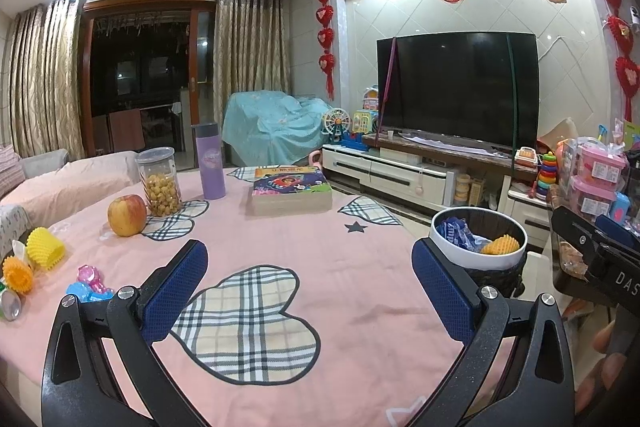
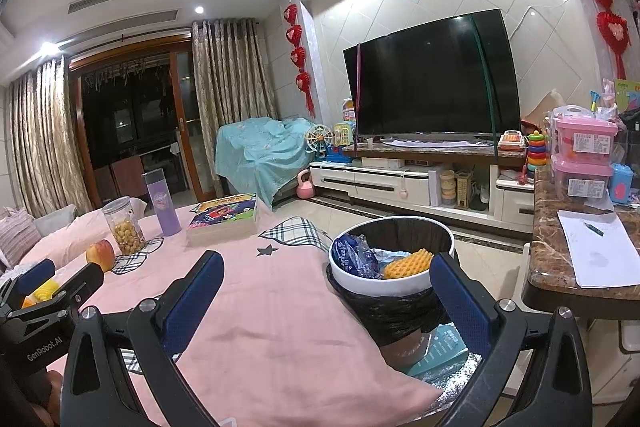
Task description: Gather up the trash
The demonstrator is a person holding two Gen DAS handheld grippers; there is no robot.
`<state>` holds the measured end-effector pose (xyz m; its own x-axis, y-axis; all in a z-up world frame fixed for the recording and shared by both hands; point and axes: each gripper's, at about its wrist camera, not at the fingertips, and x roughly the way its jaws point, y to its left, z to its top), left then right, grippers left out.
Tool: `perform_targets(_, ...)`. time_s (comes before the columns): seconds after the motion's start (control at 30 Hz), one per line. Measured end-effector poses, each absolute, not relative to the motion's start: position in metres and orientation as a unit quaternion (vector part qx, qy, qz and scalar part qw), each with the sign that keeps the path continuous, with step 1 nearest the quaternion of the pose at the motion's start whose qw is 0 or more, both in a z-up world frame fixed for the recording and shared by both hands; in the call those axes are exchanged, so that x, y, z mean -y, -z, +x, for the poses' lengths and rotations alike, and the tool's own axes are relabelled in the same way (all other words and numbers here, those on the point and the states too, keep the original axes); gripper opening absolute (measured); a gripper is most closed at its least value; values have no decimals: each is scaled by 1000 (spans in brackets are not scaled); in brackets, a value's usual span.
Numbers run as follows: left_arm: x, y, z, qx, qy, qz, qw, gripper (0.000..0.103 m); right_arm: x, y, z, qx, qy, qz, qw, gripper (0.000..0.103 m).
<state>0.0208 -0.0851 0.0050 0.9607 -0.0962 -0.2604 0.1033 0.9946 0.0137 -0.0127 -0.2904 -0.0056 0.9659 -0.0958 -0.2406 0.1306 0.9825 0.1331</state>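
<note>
Both the left gripper and the right gripper hover with jaws spread wide and empty. The yellow foam fruit net lies on its side left of the red apple, well apart from the white-rimmed trash bin, its long axis running roughly toward the apple. Judging from here, a hasty grab could squash it or knock the apple rolling.

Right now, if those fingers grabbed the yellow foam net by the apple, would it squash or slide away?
The yellow foam net would probably squash, since its open mesh looks soft and hollow. It likely weighs almost nothing. It may roll if nudged, lying on its side on the pink cloth near the apple.
</note>
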Motion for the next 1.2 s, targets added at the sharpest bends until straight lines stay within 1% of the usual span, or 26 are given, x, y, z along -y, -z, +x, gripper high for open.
perform_targets(1.2,79,7,33,-150,60,11,987,103,289,13,-8,-130,43,85,987,103)
